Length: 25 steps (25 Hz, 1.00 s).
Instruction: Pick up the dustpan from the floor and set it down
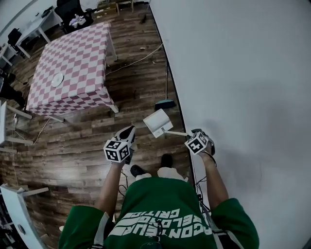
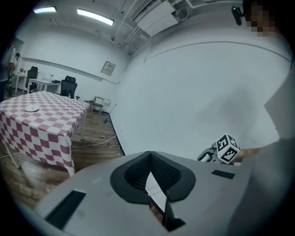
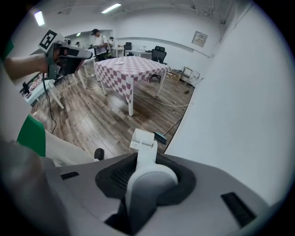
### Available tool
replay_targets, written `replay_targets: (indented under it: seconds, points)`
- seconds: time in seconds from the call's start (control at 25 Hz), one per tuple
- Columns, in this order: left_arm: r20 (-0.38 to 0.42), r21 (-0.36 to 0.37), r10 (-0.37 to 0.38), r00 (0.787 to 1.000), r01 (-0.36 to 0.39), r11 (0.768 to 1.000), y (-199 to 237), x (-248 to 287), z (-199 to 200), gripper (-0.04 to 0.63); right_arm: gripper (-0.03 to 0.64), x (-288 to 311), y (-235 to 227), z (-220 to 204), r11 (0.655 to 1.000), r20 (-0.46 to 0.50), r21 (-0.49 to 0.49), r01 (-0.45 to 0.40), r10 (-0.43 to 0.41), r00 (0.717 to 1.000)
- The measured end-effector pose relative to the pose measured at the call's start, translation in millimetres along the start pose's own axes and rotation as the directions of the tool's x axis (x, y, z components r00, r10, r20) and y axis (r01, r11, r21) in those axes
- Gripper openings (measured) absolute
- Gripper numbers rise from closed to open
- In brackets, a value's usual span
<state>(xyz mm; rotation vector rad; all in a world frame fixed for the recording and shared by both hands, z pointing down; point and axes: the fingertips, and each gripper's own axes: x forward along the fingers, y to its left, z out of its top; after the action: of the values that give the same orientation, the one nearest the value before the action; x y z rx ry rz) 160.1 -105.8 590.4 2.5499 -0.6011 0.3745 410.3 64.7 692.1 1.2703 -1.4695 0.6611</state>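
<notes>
A white dustpan (image 1: 158,122) hangs above the wooden floor, close to the white wall. Its long handle (image 1: 179,132) runs back into my right gripper (image 1: 191,135), which is shut on it. In the right gripper view the handle (image 3: 146,159) fills the gap between the jaws and the dustpan's pan (image 3: 142,139) tilts down ahead. My left gripper (image 1: 129,131) is held to the left of the pan, apart from it. Its jaws meet at the tips with nothing between them, as the left gripper view shows at the left gripper (image 2: 150,156).
A broom (image 1: 165,103) leans on the wall (image 1: 243,73) just beyond the dustpan. A table with a pink checked cloth (image 1: 73,68) and a small plate (image 1: 57,79) stands at the left. A cable (image 1: 141,58) lies on the floor. Office chairs (image 1: 70,12) and a person (image 3: 99,44) are far off.
</notes>
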Motion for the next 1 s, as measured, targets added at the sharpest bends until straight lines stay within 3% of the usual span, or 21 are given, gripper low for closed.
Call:
replay_targets:
  seconds: [0.48, 1.0]
  points:
    - [-0.1, 0.074, -0.12, 0.988, 0.128, 0.989, -44.6, 44.6, -9.8, 0.003, 0.118, 6.3, -11.3, -55.4, 0.979, -0.063, 0.202, 0.018, -0.006, 0.998]
    - [-0.166, 0.106, -0.153, 0.974, 0.172, 0.979, -63.1, 62.0, -16.5, 0.003, 0.117, 53.6, -30.8, -69.2, 0.938, -0.125, 0.347, 0.018, 0.027, 0.992]
